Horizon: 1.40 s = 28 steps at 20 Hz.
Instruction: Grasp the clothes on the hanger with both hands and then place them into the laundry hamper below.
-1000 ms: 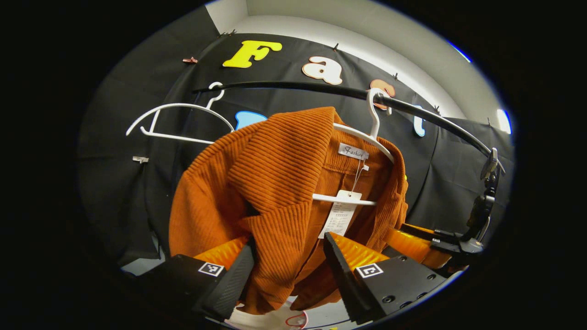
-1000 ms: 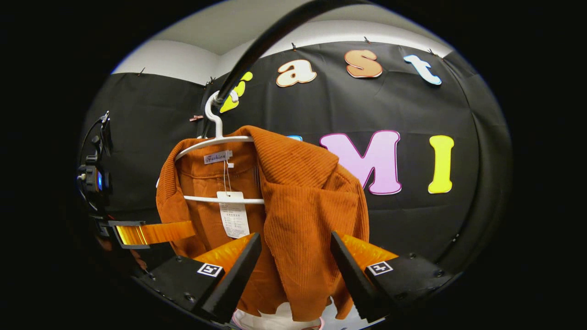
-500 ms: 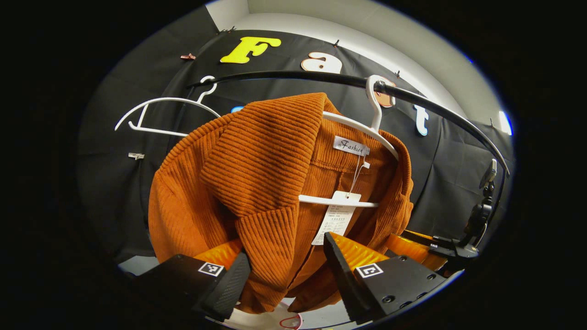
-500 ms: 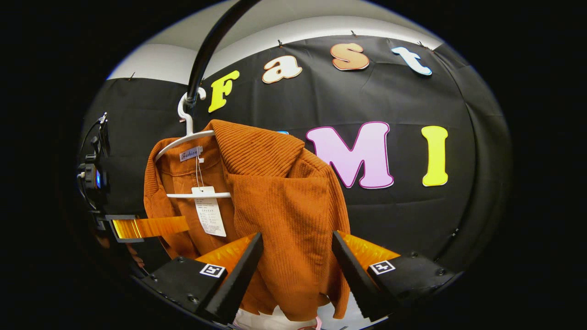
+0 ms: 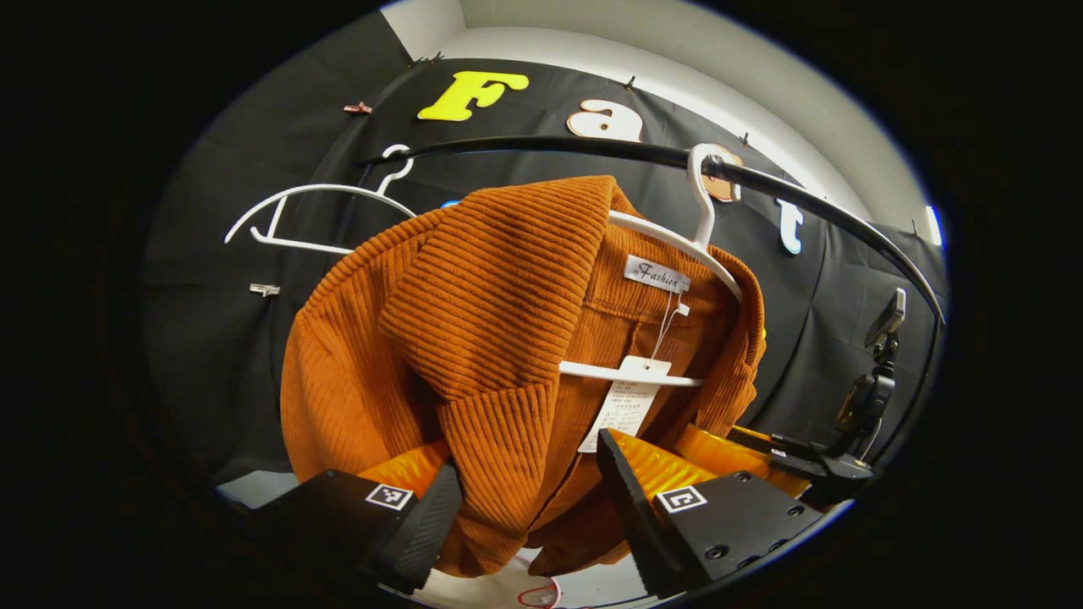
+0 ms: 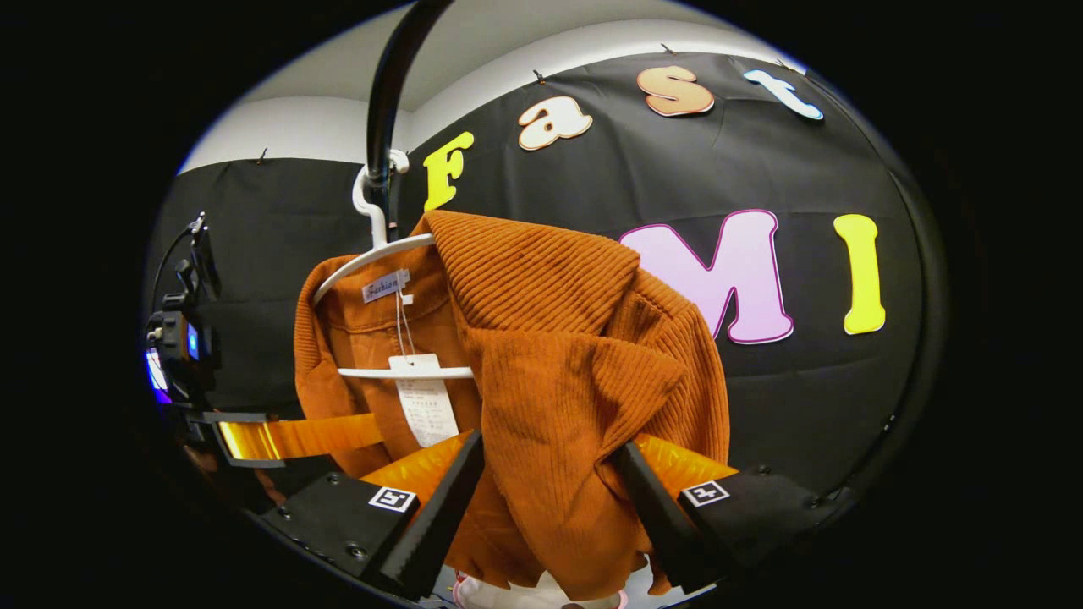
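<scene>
An orange corduroy jacket [image 5: 474, 321] [image 6: 558, 355] hangs on a white hanger [image 5: 677, 245] [image 6: 372, 254] hooked over a black rail [image 5: 592, 152] [image 6: 385, 93]. A paper tag [image 5: 622, 406] [image 6: 423, 406] dangles inside the collar. My left gripper [image 5: 526, 461] is open, and the jacket's front flap hangs between its fingers. My right gripper [image 6: 548, 447] is open around the other front panel, whose cloth brushes one finger. Each gripper is also seen from the other side, the right one [image 5: 761, 448] and the left one [image 6: 279, 436]. Something white [image 5: 499, 588] [image 6: 541, 592] lies below the hem, mostly hidden.
An empty white hanger [image 5: 313, 211] hangs farther along the rail in the left gripper view. The black cloth wall [image 6: 804, 397] stands close behind the jacket. A pale wall and ceiling [image 5: 677, 51] rise above it.
Both grippers have come closer to the jacket, so its front panels now hang deeper between the fingers. The finger gaps look unchanged.
</scene>
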### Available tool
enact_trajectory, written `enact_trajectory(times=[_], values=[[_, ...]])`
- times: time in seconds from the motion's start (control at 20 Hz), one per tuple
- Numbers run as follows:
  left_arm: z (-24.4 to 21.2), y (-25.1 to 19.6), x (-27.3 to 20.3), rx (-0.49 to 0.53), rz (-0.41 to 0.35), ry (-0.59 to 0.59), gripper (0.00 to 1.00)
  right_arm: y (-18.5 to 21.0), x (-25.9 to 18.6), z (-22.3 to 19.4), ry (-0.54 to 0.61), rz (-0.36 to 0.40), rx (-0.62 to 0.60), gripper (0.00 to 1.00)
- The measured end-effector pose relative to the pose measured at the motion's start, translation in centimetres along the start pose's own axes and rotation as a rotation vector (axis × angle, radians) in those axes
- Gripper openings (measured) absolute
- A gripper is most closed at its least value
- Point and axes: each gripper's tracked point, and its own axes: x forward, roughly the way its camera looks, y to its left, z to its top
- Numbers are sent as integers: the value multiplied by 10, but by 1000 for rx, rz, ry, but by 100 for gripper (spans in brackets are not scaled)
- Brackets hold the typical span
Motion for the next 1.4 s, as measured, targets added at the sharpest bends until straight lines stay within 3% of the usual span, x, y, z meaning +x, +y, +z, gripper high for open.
enact_trajectory(times=[0.2, 0.25, 0.45, 0.5, 0.75, 1.0, 1.2, 1.3, 1.4], values=[[17, 10, 5, 20, 75, -82, 88, -5, 22, -1, 0, -66, -38, 97], [16, 12, 8, 20, 82, -83, 85, -9, 24, -2, 9, -75, -55, 88], [20, 48, 14, -17, 192, -88, 23, -27, 21, 11, -6, -66, -70, 15], [22, 48, 7, -29, 194, -92, 7, -28, 18, 13, -2, -47, -52, 15], [47, 62, -31, 9, 246, -131, 6, -21, -8, 35, -18, 134, 66, 15], [104, 63, -64, 53, 260, -230, 6, 8, -33, 72, -72, 355, 166, 14], [150, 77, -69, 139, 287, -302, 3, 6, -38, 117, -194, 412, 316, 14], [173, 83, -71, 186, 299, -323, 6, -9, -36, 146, -263, 400, 381, 14], [186, 92, -71, 287, 307, -317, 6, -24, -32, 162, -301, 362, 355, 14]])
